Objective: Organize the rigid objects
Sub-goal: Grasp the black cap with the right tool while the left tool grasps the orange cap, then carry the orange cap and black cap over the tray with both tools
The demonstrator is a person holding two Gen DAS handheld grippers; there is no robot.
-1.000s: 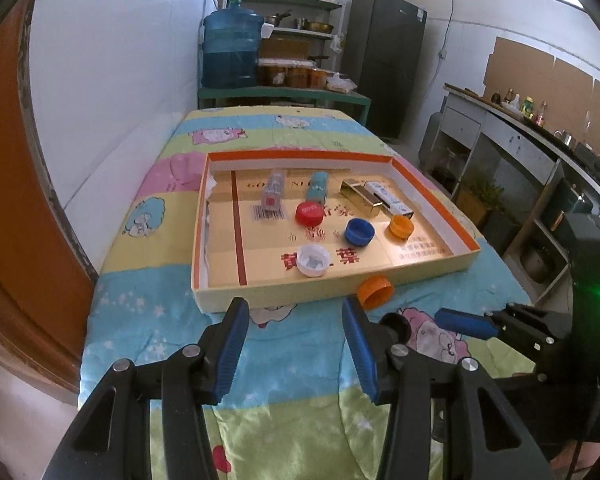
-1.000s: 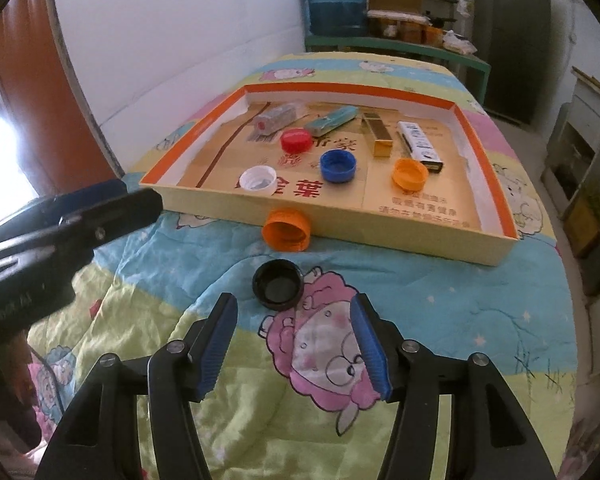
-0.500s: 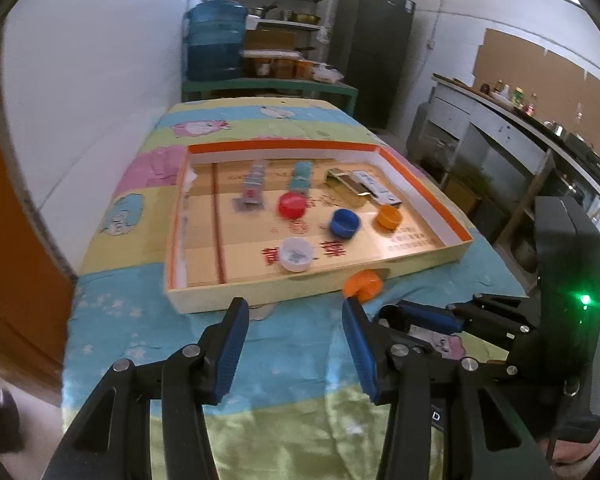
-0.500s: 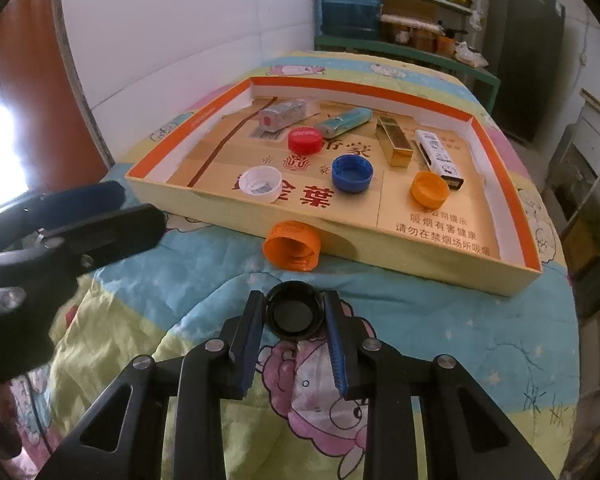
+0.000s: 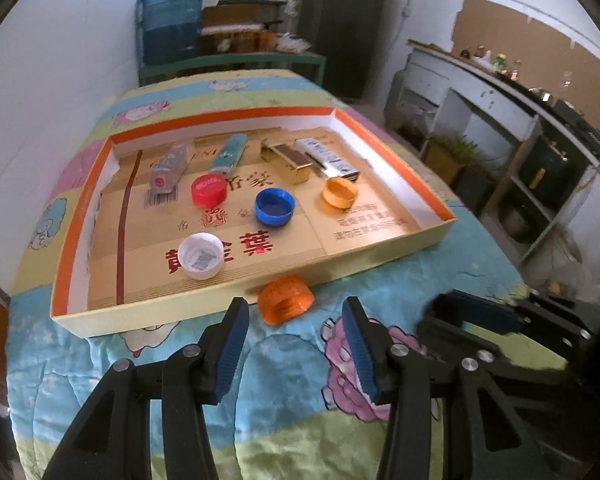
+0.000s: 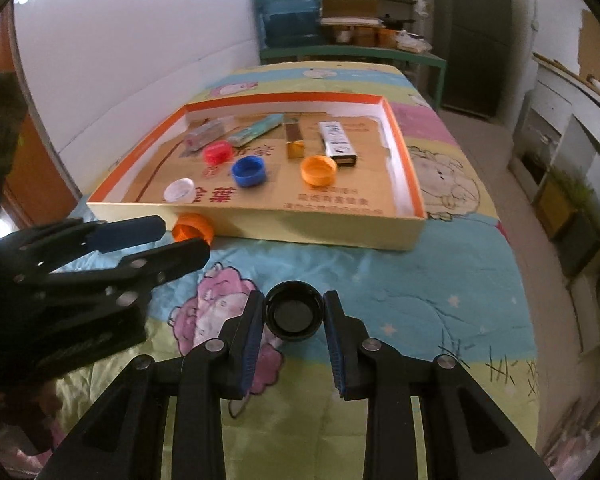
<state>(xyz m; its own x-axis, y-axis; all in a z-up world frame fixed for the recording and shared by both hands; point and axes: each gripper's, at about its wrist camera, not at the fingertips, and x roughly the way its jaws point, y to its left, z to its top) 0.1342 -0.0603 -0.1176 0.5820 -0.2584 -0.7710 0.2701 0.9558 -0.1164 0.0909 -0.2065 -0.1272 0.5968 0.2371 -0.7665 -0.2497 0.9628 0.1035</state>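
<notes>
My right gripper (image 6: 294, 322) is shut on a black bottle cap (image 6: 294, 311), held open side up above the cartoon-print blanket. My left gripper (image 5: 296, 338) is open and empty, just short of an orange cap (image 5: 286, 299) that lies on its side on the blanket against the front wall of the shallow cardboard tray (image 5: 340, 256). Inside the tray lie a white cap (image 5: 201, 255), a red cap (image 5: 209, 190), a blue cap (image 5: 275, 207), an orange cap (image 5: 340, 192) and several small boxes and tubes at the back. The left gripper (image 6: 156, 240) also shows in the right wrist view.
The blanket-covered table (image 6: 440, 292) drops off at the right to the floor. A white wall (image 6: 120, 40) runs along the left. A green shelf with a blue water jug (image 6: 288, 4) stands behind the table. A counter (image 5: 520, 92) lines the right side.
My right gripper closed on the black cap and lifted it, moving right. My left gripper moved toward the orange cap by the tray wall and stayed open.
</notes>
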